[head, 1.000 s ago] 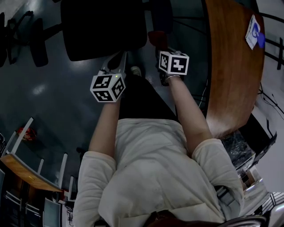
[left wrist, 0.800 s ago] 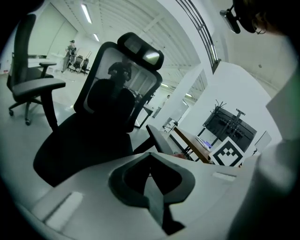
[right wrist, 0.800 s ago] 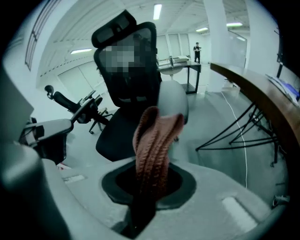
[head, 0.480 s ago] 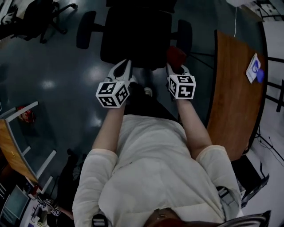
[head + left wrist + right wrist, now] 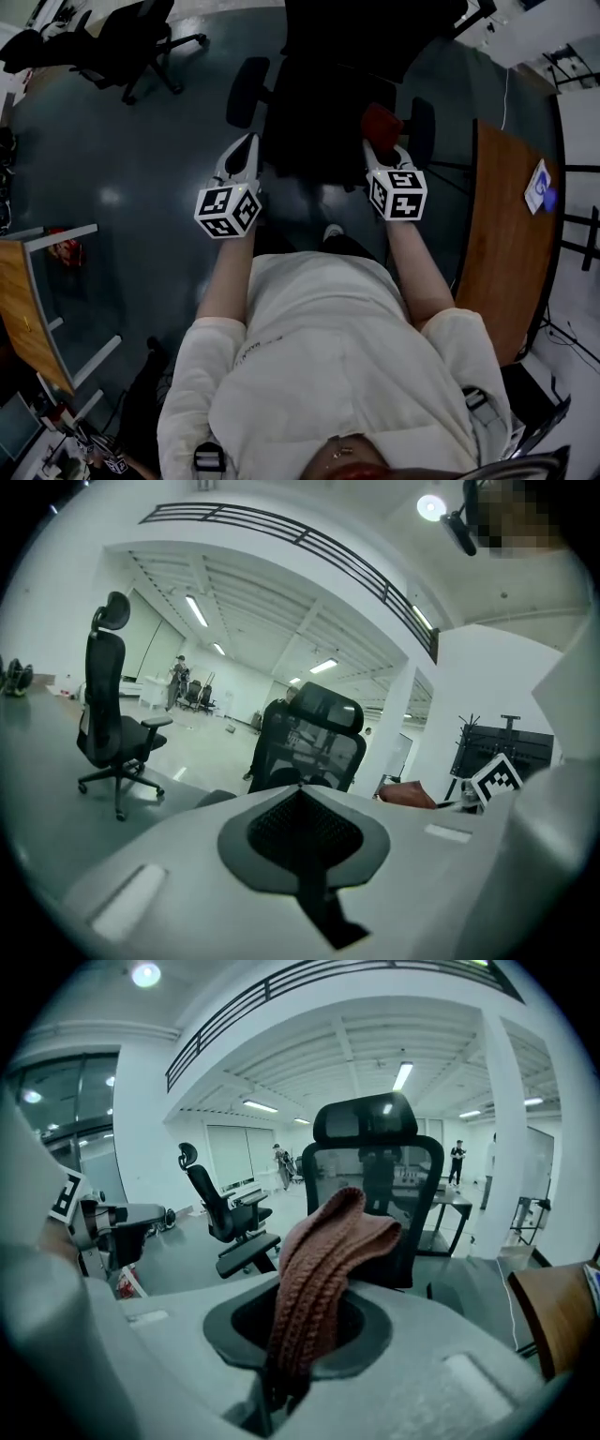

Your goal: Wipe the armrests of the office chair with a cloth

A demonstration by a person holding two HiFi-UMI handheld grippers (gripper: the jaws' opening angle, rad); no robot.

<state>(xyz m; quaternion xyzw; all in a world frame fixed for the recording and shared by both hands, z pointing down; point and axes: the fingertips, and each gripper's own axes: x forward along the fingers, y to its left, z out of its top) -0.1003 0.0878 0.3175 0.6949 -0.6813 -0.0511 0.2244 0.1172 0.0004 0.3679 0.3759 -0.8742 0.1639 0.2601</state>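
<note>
- The black office chair with a mesh back and headrest (image 5: pixel 328 103) stands straight ahead of the person, with its seat turned toward them.
- The right gripper (image 5: pixel 298 1312) has its jaws pressed together on a reddish-brown knitted cloth (image 5: pixel 323 1251). It is pinched low down, and the free fold stands up and flops forward over the jaws.
- In the head view the cloth sits at the chair's front corner on the person's right, just short of the right armrest pad (image 5: pixel 423 127). Whether it touches anything there cannot be told.
- The left gripper (image 5: pixel 302 803) has its jaws brought fully together with nothing between them. It hovers at the chair's other front corner, near the left armrest pad (image 5: pixel 246 89).
- The right armrest pad lies just beyond the cloth and slightly outward of it. Its long axis runs away from the person, front to back of the chair.
- The cloth-bearing gripper is clearly the nearer one to that pad. The left armrest pad lies across the whole seat from it.
- Wiping looks not yet begun. The next move probably calls for a small shift outward and down, then strokes along the pad's length.
- A curved brown wooden desk (image 5: pixel 502 234) stands close beside the chair on that side, so room for the elbow may be tight.
</note>
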